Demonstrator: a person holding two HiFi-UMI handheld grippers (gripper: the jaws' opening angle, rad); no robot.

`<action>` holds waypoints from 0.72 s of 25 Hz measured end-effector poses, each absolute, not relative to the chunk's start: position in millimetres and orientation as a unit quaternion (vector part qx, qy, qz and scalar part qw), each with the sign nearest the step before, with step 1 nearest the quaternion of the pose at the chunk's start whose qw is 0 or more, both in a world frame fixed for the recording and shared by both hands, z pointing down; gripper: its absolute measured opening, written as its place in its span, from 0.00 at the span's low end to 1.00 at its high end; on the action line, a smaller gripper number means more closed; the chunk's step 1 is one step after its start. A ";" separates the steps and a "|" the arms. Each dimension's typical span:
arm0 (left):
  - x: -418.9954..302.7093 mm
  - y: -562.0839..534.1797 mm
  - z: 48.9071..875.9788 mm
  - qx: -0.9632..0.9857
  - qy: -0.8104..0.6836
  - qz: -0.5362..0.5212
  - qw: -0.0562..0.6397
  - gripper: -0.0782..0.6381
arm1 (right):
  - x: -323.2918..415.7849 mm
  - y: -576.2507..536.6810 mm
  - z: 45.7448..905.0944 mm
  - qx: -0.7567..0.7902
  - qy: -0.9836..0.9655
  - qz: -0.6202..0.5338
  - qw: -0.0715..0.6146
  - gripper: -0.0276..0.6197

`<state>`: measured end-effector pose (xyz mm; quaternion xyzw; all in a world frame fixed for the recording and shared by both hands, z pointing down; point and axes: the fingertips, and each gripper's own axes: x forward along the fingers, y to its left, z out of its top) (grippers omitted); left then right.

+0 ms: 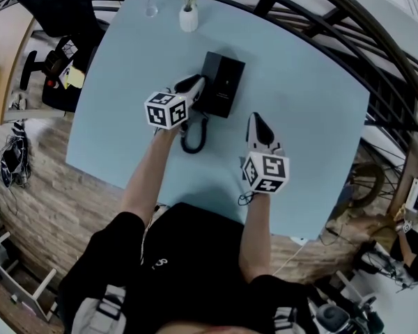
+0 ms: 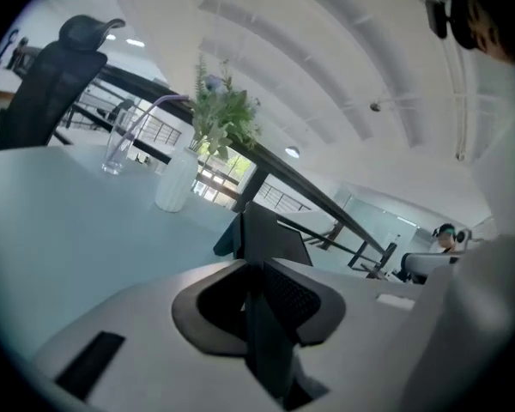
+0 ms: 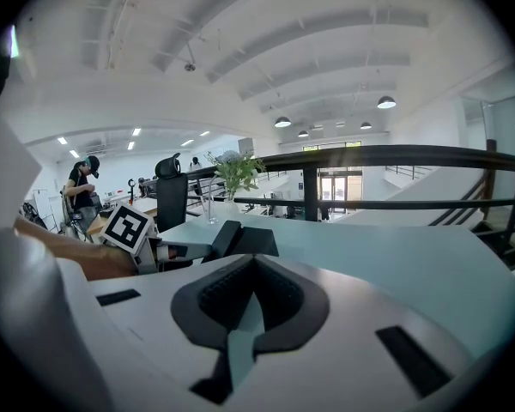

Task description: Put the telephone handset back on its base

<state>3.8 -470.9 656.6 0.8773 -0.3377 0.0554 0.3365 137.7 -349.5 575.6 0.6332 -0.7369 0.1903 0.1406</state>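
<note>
pointing toward the telephone base [image 1: 223, 83], left gripper [image 1: 192, 85] and right gripper [image 1: 256, 121] are both closed.

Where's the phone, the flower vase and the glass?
telephone [image 1: 223, 83], head view, middle of its black top.
vase [image 1: 189, 18], head view, its white belly.
glass [image 2: 114, 154], left gripper view, its lower wall.

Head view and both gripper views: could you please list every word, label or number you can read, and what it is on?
No text can be read.
On the left cube and the right cube: black-and-white square patterns only, no letters.
On the shirt: a small white mark, too small to read.
</note>
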 end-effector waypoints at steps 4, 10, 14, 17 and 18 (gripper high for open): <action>7.1 -471.4 657.6 0.876 -0.345 0.059 0.332 0.19 | 139.1 -348.9 576.8 0.635 -0.735 0.193 0.138 0.03; 6.5 -467.6 667.1 0.875 -0.342 0.115 0.322 0.19 | 127.7 -351.6 566.6 0.629 -0.744 0.181 0.137 0.03; 2.2 -461.9 649.4 0.877 -0.359 0.130 0.291 0.17 | 124.2 -349.6 554.5 0.629 -0.747 0.169 0.135 0.03; -4.7 -456.7 617.3 0.878 -0.372 0.084 0.290 0.15 | 121.5 -348.8 541.6 0.629 -0.750 0.157 0.129 0.03; -7.4 -455.1 604.9 0.878 -0.378 0.074 0.283 0.13 | 119.7 -348.5 537.4 0.629 -0.752 0.152 0.127 0.03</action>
